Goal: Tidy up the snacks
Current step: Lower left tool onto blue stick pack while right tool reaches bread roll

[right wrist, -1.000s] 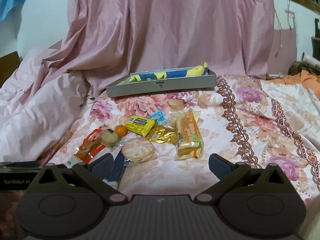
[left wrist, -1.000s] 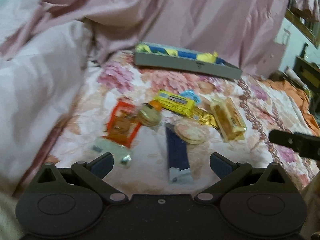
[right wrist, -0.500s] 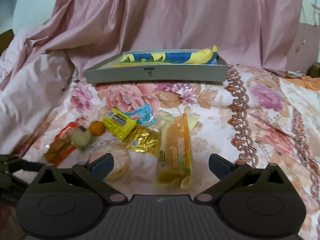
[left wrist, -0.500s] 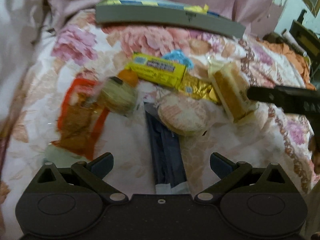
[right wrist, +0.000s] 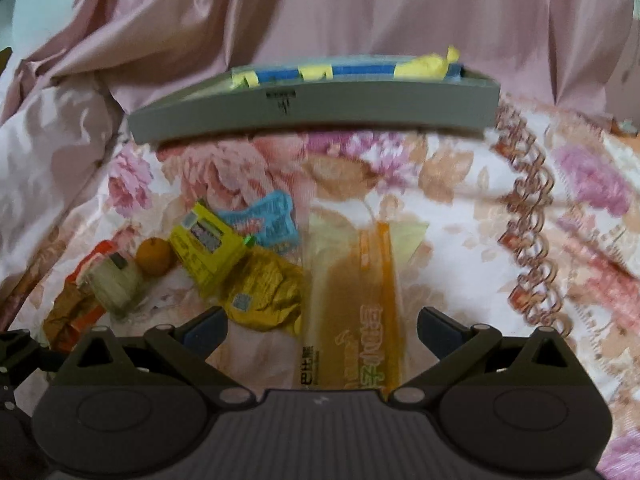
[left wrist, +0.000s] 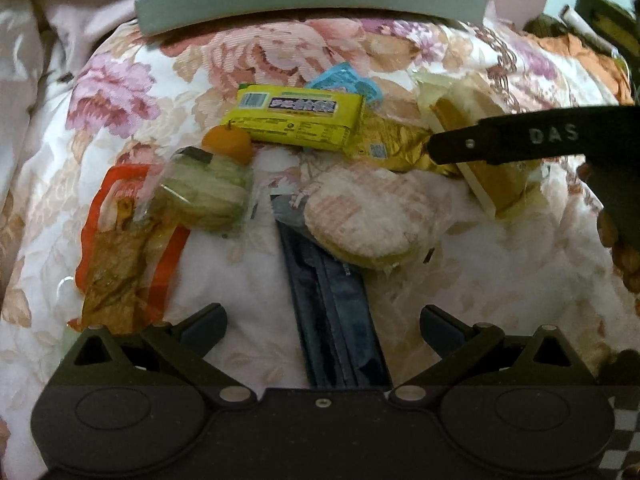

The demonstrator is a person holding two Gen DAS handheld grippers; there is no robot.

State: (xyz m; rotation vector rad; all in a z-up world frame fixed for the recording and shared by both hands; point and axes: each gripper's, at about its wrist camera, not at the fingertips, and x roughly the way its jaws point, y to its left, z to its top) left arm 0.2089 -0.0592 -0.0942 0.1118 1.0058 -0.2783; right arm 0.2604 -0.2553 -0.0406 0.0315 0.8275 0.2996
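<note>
Snacks lie in a heap on a floral bedspread. My left gripper (left wrist: 323, 322) is open, and a dark blue packet (left wrist: 334, 320) runs between its fingers. Above it lie a round pale cake (left wrist: 360, 218), a yellow pack (left wrist: 298, 116), a small orange (left wrist: 227, 144), a green wrapped cake (left wrist: 206, 196) and an orange-red pouch (left wrist: 120, 264). My right gripper (right wrist: 322, 326) is open over a long bread packet (right wrist: 352, 304), with a gold wrapper (right wrist: 264, 292) at its left finger. In the left wrist view the right gripper's finger (left wrist: 520, 140) reaches across the bread packet (left wrist: 472, 148).
A grey tray (right wrist: 320, 110) with blue and yellow packets stands at the back of the bed, against a pink draped sheet (right wrist: 280, 12). A light blue wrapper (right wrist: 268, 222) lies behind the yellow pack. Bare bedspread stretches to the right (right wrist: 560, 220). A hand (left wrist: 620, 240) holds the right gripper.
Both grippers have moved forward and down toward the heap. The left one now straddles the dark blue packet, and the right one now straddles the bread packet. Both stay open.
</note>
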